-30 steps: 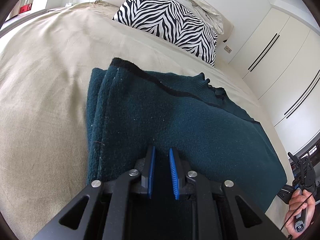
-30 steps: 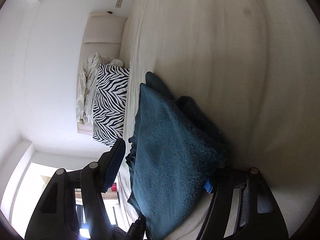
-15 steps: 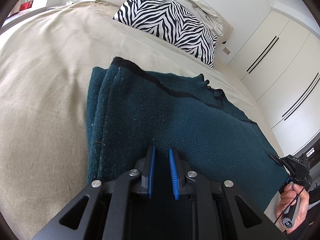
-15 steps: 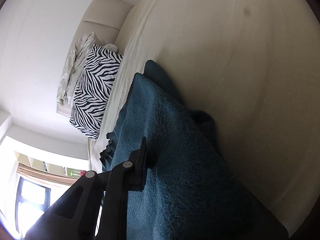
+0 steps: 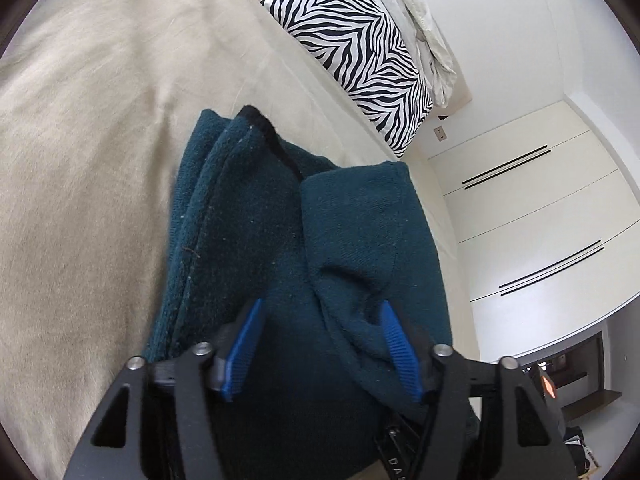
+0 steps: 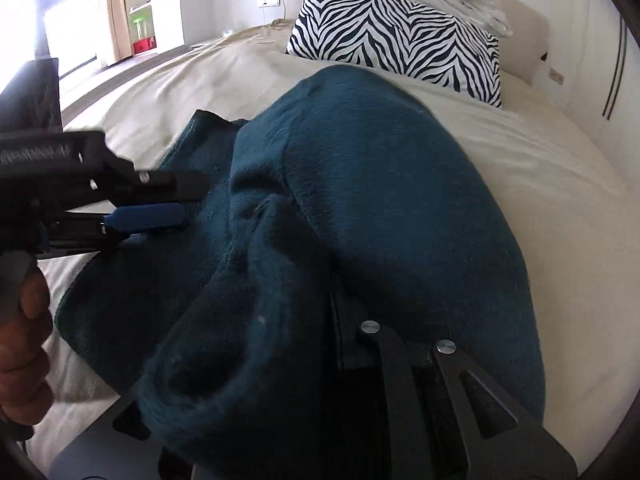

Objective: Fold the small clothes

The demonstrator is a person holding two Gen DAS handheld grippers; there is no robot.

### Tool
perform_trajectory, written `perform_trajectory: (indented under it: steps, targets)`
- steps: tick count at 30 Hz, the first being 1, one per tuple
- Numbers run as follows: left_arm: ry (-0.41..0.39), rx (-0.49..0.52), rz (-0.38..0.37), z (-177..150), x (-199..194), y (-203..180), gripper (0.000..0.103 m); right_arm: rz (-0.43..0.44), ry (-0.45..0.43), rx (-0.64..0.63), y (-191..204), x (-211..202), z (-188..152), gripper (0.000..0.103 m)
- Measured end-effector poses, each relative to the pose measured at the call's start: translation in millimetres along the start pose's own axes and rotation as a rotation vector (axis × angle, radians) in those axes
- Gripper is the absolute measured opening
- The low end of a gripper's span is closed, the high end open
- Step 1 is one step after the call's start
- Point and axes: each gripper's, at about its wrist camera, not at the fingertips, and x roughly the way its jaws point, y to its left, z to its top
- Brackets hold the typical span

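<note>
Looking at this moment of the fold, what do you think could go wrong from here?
The teal garment is draped over the right gripper, hiding its fingers, so a release may drag the flap back. The left gripper is open, its blue pads pinning nothing, so the lower layers on the bed might shift.

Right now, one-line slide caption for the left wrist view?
Left gripper, jaws open, over a folded teal sweater on a beige bed.

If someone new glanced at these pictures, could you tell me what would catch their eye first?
The dark teal garment fills the middle of both views, lying on the beige bed with one part lifted and draped over the right gripper. Behind it, at the head of the bed, the zebra-striped pillow stands out sharply. The left gripper sits open over the cloth.
</note>
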Motion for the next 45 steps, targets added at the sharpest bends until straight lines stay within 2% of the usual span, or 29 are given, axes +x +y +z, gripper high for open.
perform_trajectory:
  steps: [1, 4, 7, 11, 12, 14, 16, 17, 19, 21, 27, 32, 37, 41, 45]
  targets:
    - [-0.004, -0.006, -0.007, 1, -1, -6, 0.093, -0.013, -0.012, 0.002, 2, -2, 0, 0.013]
    - [0.038, -0.049, -0.026, 5, 10, -17, 0.093, -0.003, -0.031, 0.028, -5, -6, 4, 0.014]
    - [0.089, -0.051, 0.012, 3, 27, -28, 0.092, -0.009, -0.042, -0.02, -2, -13, 4, 0.014]
    - [0.13, -0.044, 0.039, -1, 46, -32, 0.09, 0.0, -0.103, -0.081, 13, -32, 3, 0.014]
    - [0.14, -0.049, 0.037, 1, 49, -31, 0.087, -0.008, -0.118, -0.106, 15, -35, 3, 0.014]
    - [0.159, -0.085, 0.026, 8, 54, -28, 0.073, -0.04, -0.141, -0.174, 21, -37, -3, 0.014]
    - [0.197, -0.11, 0.021, 16, 59, -25, 0.04, -0.064, -0.139, -0.235, 27, -35, -10, 0.014]
    - [0.212, -0.105, 0.031, 19, 61, -25, 0.036, -0.074, -0.14, -0.259, 28, -35, -14, 0.014]
    - [0.226, -0.067, 0.054, 24, 61, -27, 0.021, -0.1, -0.157, -0.3, 29, -39, -21, 0.014]
    - [0.234, -0.045, 0.045, 29, 58, -28, 0.015, -0.106, -0.172, -0.325, 28, -48, -29, 0.014]
    - [0.236, 0.037, 0.053, 50, 50, -45, 0.014, -0.145, -0.23, -0.431, 28, -73, -48, 0.014]
    - [0.223, 0.103, 0.102, 70, 37, -45, 0.014, -0.164, -0.286, -0.62, 63, -76, -57, 0.013]
    - [0.229, 0.121, 0.152, 80, 35, -22, 0.014, -0.105, -0.297, -0.691, 93, -63, -53, 0.013]
    - [0.225, 0.107, 0.153, 81, 35, -1, 0.014, -0.062, -0.276, -0.711, 92, -52, -51, 0.012]
    - [0.214, 0.143, 0.168, 75, 21, 2, 0.014, -0.034, -0.259, -0.734, 92, -38, -42, 0.012]
